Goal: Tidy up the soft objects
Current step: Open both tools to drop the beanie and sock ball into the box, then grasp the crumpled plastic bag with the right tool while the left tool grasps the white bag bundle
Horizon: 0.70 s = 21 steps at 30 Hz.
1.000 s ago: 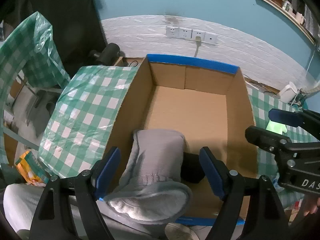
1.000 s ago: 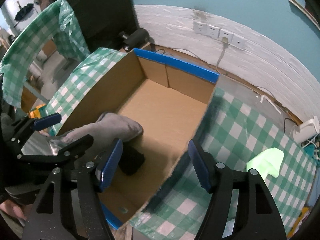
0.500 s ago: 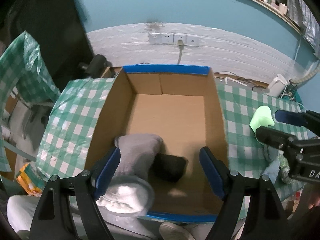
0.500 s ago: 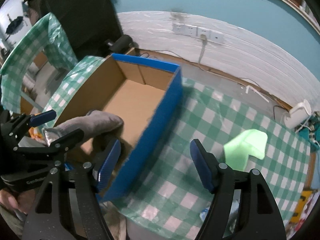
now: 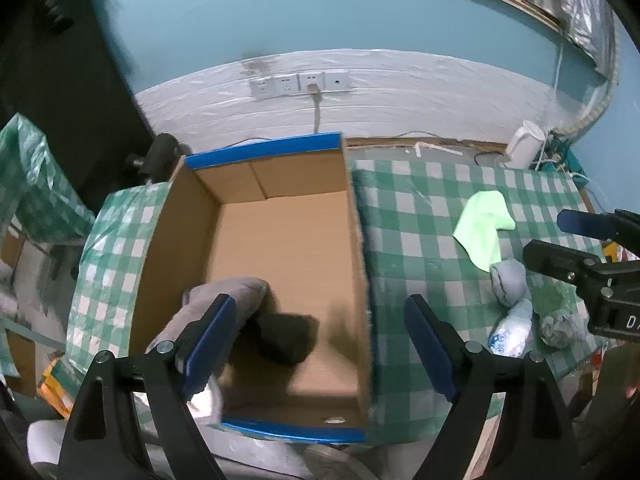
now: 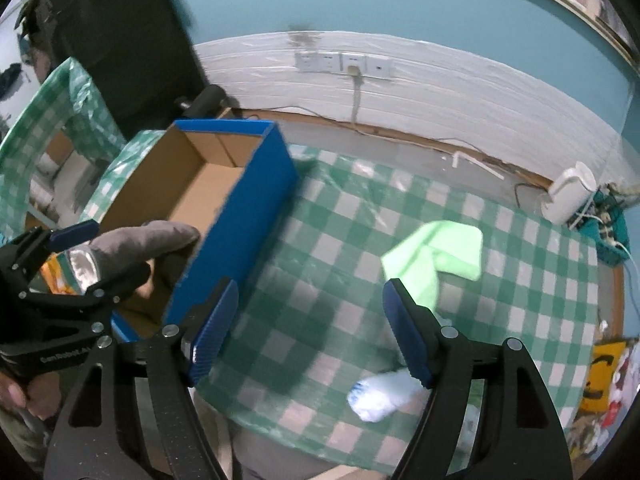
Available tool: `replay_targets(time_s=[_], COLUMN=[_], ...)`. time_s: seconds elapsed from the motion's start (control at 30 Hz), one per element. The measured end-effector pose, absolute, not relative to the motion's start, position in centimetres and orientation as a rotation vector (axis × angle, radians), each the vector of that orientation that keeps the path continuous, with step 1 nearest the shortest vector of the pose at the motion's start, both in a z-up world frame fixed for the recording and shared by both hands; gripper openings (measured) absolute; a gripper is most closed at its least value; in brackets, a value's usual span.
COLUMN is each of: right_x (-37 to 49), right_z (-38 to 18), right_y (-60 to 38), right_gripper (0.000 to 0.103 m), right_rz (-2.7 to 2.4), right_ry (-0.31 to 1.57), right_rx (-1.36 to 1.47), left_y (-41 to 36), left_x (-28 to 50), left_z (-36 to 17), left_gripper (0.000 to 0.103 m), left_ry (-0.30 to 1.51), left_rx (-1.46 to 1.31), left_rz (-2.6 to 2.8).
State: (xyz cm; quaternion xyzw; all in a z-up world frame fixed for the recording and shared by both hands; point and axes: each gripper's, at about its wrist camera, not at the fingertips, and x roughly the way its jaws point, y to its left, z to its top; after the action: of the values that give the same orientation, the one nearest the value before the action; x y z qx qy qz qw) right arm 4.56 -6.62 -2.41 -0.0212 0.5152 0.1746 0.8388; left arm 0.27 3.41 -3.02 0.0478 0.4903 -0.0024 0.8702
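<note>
Partly done, by the look of it. Already inside the cardboard box [image 5: 280, 220], at 7 o'clock of its floor: a grey sock [image 5: 240, 292] draped toward the near wall, with a dark bundle [image 5: 284, 336] touching it on the 4 o'clock side. Rest of the box floor bare.

Still out on the checked tablecloth [image 5: 420, 240], at 3 o'clock from the box — a green cloth [image 5: 484, 228], a rolled grey sock [image 5: 508, 284] just below it, a white-and-blue sock [image 5: 512, 332] and one more grey roll [image 5: 560, 328] near the table edge.

Left gripper [image 5: 318, 308]: fingers wide apart over the near half of the box, nothing pinched. Right gripper [image 6: 310, 292]: fingers apart too, just been opening further, only tablecloth between them — white-and-blue sock close by at 5 o'clock, seemingly not touched.

Probably four pieces left to carry over.
</note>
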Motion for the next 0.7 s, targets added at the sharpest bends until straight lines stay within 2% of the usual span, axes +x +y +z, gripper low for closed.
replay_targets(time_s=[0.7], right_x=[1.9], right_z=[-5.4], right_y=[-19.6], right_gripper=[0.077], right_rz=[0.171], right_ry=[1.148], right_rx=[0.068], left_y=[-7.1], left_x=[0.4], left_z=[-5.5], left_gripper=[0.087], left_ry=[1.094], left_rx=[0.234], left_rz=[-0.18])
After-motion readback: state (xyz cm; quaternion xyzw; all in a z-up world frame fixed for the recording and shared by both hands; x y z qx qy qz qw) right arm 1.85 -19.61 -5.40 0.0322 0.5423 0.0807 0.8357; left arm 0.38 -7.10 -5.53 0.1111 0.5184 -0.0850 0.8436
